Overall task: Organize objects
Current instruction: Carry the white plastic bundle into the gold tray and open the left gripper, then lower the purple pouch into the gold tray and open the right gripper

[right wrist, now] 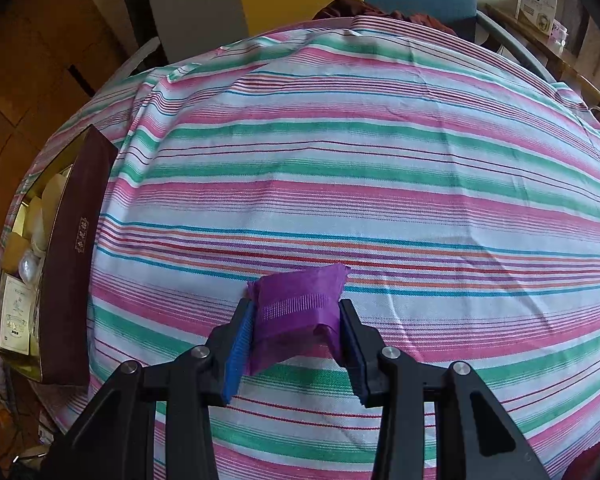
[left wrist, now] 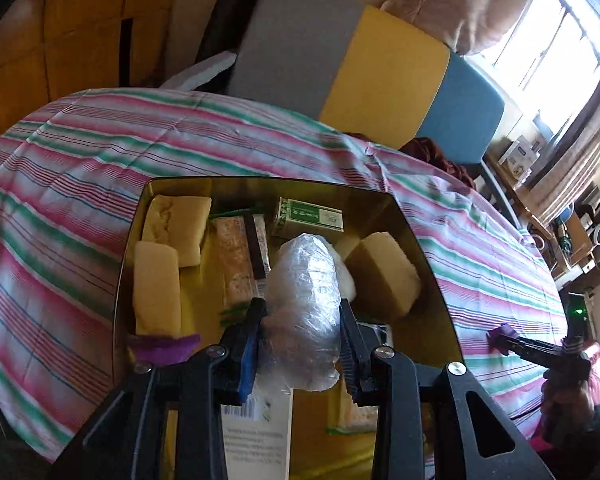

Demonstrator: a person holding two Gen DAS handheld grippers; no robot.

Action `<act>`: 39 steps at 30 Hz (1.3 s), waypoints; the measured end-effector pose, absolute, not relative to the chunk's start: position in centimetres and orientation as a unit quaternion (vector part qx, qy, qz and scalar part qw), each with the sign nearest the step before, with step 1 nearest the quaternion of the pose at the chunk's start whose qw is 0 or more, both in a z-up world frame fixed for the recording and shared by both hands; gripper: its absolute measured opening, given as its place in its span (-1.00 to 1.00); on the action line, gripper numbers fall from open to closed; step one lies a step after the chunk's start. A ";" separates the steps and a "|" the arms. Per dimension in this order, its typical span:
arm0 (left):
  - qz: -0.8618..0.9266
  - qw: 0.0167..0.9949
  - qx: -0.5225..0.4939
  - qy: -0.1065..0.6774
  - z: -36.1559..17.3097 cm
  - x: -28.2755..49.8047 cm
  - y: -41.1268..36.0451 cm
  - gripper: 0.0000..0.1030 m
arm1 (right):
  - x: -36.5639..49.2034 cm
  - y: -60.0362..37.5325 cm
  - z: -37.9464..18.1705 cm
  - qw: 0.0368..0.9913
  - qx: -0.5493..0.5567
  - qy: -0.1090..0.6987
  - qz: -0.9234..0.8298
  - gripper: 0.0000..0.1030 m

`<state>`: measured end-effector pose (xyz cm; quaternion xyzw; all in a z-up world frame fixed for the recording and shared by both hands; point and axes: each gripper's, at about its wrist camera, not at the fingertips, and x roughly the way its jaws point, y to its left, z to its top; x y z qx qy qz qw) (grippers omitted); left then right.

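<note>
My left gripper is shut on a white bundle wrapped in clear plastic and holds it over an open gold-lined box. In the box lie several pale yellow blocks, a green carton, a long speckled packet and a purple packet at the near left corner. My right gripper is shut on another purple packet just above the striped cloth, to the right of the box's maroon side. The left wrist view shows that gripper far right.
A pink, green and white striped cloth covers the table. Behind the table stands a seat back with grey, yellow and blue panels. Cluttered shelves and a window are at the right.
</note>
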<state>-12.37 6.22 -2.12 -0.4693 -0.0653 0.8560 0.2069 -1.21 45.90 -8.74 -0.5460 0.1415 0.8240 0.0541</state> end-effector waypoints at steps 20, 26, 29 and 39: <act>0.879 0.143 -0.452 -0.057 -2.2 -13.0 5.6 0.20 | -1.3 46.2 -8.7 0.058 -0.543 0.138 0.826 -0.18; 0.900 0.135 -0.415 -0.019 -1.4 -9.0 4.9 0.21 | -1.1 45.6 -7.7 0.055 -0.531 0.135 0.835 -0.18; 0.906 0.134 -0.402 -0.008 -1.0 -7.6 4.4 0.22 | -0.9 44.3 -5.9 0.037 -0.509 0.150 0.847 -0.18; 0.918 0.129 -0.375 -0.003 -0.2 -4.9 3.5 0.31 | -3.3 27.4 -0.3 -0.138 -0.458 0.073 0.875 -0.18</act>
